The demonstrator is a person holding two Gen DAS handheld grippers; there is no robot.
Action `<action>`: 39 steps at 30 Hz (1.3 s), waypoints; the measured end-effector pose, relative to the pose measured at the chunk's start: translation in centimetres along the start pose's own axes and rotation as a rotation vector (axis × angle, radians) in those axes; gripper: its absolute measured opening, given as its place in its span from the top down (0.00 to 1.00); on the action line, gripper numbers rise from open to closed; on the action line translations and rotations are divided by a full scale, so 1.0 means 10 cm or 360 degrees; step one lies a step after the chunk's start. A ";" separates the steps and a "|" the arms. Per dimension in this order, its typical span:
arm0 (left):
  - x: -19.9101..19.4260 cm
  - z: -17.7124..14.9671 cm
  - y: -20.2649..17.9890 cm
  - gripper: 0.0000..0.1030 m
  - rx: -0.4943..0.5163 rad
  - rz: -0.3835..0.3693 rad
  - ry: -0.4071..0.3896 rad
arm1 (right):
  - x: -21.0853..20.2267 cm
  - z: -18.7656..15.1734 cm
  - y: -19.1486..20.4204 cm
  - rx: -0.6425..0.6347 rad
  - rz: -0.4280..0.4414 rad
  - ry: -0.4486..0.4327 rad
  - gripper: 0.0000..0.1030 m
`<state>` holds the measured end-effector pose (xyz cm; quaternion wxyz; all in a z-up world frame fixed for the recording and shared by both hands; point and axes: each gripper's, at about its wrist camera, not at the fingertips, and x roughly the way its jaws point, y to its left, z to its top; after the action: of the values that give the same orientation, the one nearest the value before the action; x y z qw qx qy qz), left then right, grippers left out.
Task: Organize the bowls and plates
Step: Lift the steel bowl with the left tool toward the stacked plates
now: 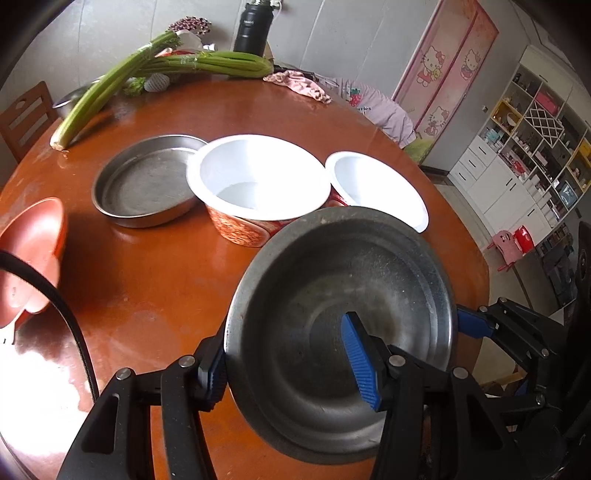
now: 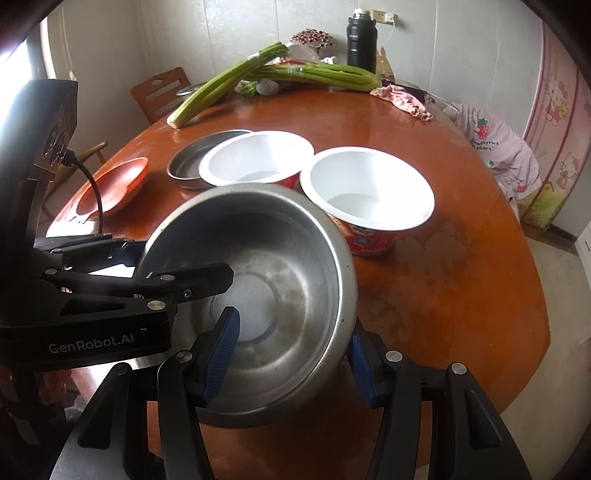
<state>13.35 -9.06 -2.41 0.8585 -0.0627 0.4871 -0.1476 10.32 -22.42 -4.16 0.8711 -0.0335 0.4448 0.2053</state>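
Note:
Both grippers hold one steel bowl [image 1: 343, 291], tilted above the round wooden table [image 1: 155, 280]. My left gripper [image 1: 291, 365] is shut on its left rim, one blue pad inside, one outside. My right gripper [image 2: 295, 354] is shut on its right rim [image 2: 258, 280] the same way. Behind the bowl stand two white paper bowls with red sides [image 1: 258, 177] [image 1: 373, 184], a flat steel plate [image 1: 147, 181] and, at the left, an orange plate [image 1: 33, 251]. In the right wrist view they show too: the paper bowls [image 2: 258, 158] [image 2: 369, 188], the steel plate [image 2: 188, 166], the orange plate [image 2: 114, 184].
Celery stalks [image 1: 147, 70], a black flask [image 1: 251, 29] and a pink cloth [image 1: 299, 85] lie at the table's far side. A wooden chair [image 1: 26, 114] stands at the left. White shelves [image 1: 528, 147] fill the room's right side.

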 end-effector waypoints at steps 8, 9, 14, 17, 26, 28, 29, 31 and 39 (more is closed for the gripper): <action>-0.20 -0.12 0.13 0.46 -0.0038 0.0037 -0.0030 | -0.06 0.01 0.23 -0.0069 0.0034 -0.0018 0.44; -0.22 -0.14 0.15 0.46 -0.0047 0.0039 -0.0028 | -0.06 0.00 0.26 -0.0077 0.0038 -0.0018 0.44; -0.26 -0.21 0.20 0.46 -0.0061 0.0077 -0.0019 | -0.05 -0.03 0.37 -0.0099 0.0067 0.0004 0.44; -0.27 -0.24 0.21 0.46 -0.0059 0.0079 -0.0013 | -0.05 -0.05 0.40 -0.0107 0.0069 0.0006 0.44; -0.24 -0.28 0.20 0.46 -0.0043 0.0072 0.0011 | -0.06 -0.10 0.41 -0.0100 0.0063 0.0016 0.44; -0.21 -0.29 0.17 0.46 -0.0032 0.0073 0.0026 | -0.05 -0.12 0.39 -0.0088 0.0062 0.0030 0.44; -0.20 -0.29 0.15 0.46 -0.0025 0.0077 0.0032 | -0.04 -0.12 0.38 -0.0084 0.0058 0.0033 0.44; -0.17 -0.29 0.12 0.45 -0.0011 0.0074 0.0043 | -0.02 -0.12 0.35 -0.0078 0.0050 0.0044 0.44; -0.07 -0.28 0.05 0.45 0.0014 0.0077 0.0070 | 0.03 -0.15 0.26 -0.0047 0.0041 0.0072 0.44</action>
<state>10.74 -8.27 -3.43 0.8512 -0.0439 0.5065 -0.1303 8.30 -20.35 -4.99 0.8576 -0.0452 0.4617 0.2221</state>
